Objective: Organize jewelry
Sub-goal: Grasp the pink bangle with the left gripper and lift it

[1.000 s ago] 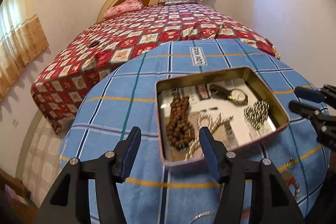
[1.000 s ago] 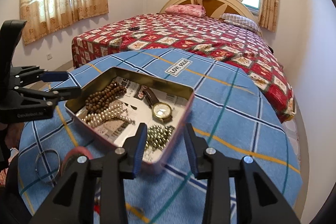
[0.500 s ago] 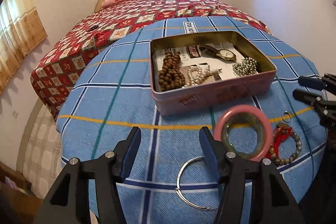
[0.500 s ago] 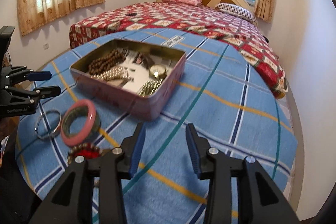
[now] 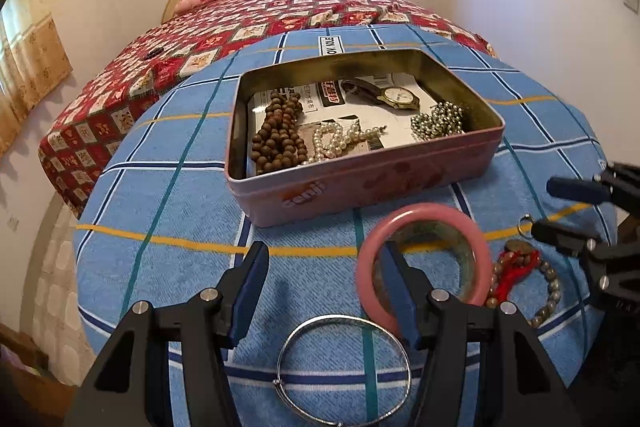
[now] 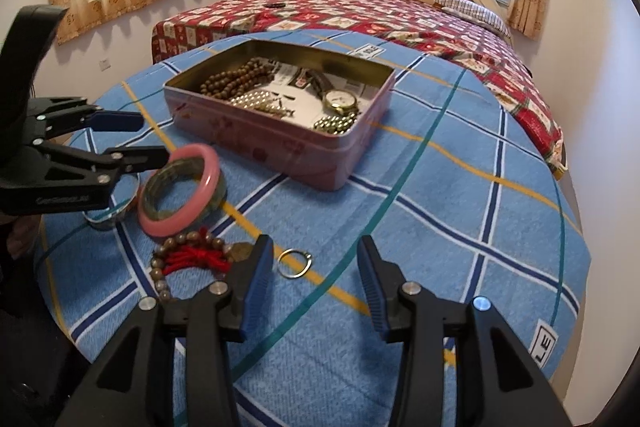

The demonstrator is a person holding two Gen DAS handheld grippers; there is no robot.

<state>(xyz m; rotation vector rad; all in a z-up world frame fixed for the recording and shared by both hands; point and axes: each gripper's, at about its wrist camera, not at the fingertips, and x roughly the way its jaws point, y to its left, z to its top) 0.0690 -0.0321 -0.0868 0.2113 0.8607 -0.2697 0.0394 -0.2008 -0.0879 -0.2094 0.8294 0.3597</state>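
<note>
Pink bangle (image 5: 424,263) lies flat on the blue checked cloth of the bench (image 5: 168,195), just near of the pink tin (image 5: 360,183), stacked on a green bangle (image 6: 160,205) that shows beneath it. Thin silver bangle (image 5: 344,367) lies nearest in the left view, beaded bracelet with red tassel (image 6: 192,259) and small key ring (image 6: 295,263) to the right of the pink one. Tin already holds brown beads (image 5: 276,135), pearls (image 5: 340,139), a watch (image 5: 396,97) and a metal bead chain (image 5: 438,121). Left hand-held gripper (image 5: 324,291): jaws wide, empty, right finger over the pink bangle's rim, not pinching. Right hand-held gripper (image 6: 316,279): jaws have just been opening, nothing held, key ring lies between them. Likely step: pick up the loose pieces. Suggest straddling one wall of the bangle, not the full ring; close slowly, since glossy ring may slip. Lift clear of the tin's wall before moving over. Key ring sits flat, so pinch low and watch for snagging the cloth.
</note>
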